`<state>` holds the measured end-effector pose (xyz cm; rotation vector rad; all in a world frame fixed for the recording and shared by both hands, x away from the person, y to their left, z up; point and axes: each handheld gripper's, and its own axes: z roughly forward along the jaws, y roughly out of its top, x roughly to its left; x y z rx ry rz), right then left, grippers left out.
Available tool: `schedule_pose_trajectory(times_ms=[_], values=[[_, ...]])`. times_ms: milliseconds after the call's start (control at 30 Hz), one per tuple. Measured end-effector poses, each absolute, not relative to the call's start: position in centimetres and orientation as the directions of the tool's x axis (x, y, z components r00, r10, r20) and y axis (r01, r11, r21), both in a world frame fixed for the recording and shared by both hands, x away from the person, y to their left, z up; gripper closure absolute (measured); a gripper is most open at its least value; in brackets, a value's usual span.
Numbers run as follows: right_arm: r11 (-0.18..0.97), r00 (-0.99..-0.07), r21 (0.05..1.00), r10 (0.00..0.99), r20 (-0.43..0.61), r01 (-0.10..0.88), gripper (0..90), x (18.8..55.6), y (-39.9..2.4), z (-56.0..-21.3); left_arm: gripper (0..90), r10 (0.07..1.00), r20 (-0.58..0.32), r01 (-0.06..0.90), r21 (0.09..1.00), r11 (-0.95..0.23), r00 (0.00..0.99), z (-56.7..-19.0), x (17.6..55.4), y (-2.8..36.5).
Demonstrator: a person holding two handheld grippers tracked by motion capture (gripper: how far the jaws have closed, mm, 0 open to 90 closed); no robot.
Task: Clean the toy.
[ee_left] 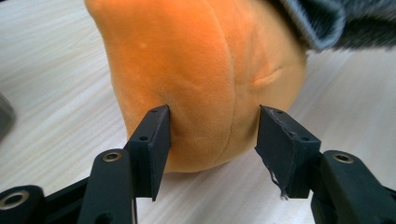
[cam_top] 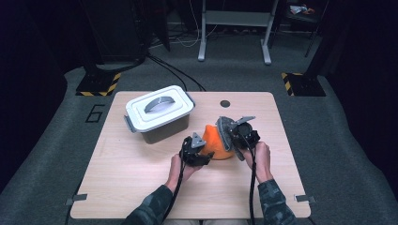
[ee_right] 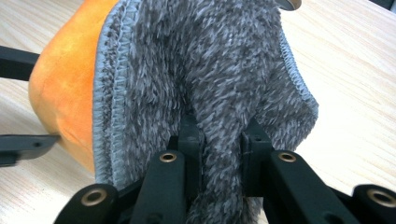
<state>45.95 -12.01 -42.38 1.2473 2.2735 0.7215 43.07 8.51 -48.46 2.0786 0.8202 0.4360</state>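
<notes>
At table centre, soft orange plush (cam_top: 215, 143): left gripper (ee_left: 212, 140) released around it; right gripper (ee_right: 222, 140) pinches limp grey cloth (ee_right: 210, 70); grasp bulges.

**Open tabletop around the orange plush**

Orange plush (cam_top: 217, 143) sat mid-table with bare wood in front of it and to its right. Lidded grey bin (cam_top: 159, 114) blocked the far-left side; only a narrow gap lay between bin and plush.
</notes>
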Motion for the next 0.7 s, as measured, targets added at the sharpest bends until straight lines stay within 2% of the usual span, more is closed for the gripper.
schedule_pose_trajectory(times_ms=[133,267,433,700], values=[[0.449,-0.489,0.634,0.863,-0.126,0.630,74.6,45.9,-12.1,-42.4,60.7,0.694,0.049,0.383,0.805,-0.453,0.718,-48.7,43.1,8.2],[0.445,-0.484,0.643,0.865,-0.130,0.623,74.5,45.8,-12.3,-42.4,75.3,0.702,0.012,0.400,0.815,-0.419,0.712,-48.6,43.2,8.4],[0.423,-0.467,0.658,0.876,-0.121,0.623,74.4,45.5,-12.8,-42.1,80.0,0.713,-0.052,0.430,0.827,-0.361,0.699,-48.3,43.3,8.7],[0.424,-0.470,0.683,0.872,-0.132,0.594,74.4,44.0,-12.7,-40.3,81.0,0.717,-0.122,0.464,0.832,-0.303,0.686,-47.0,43.2,8.9]])
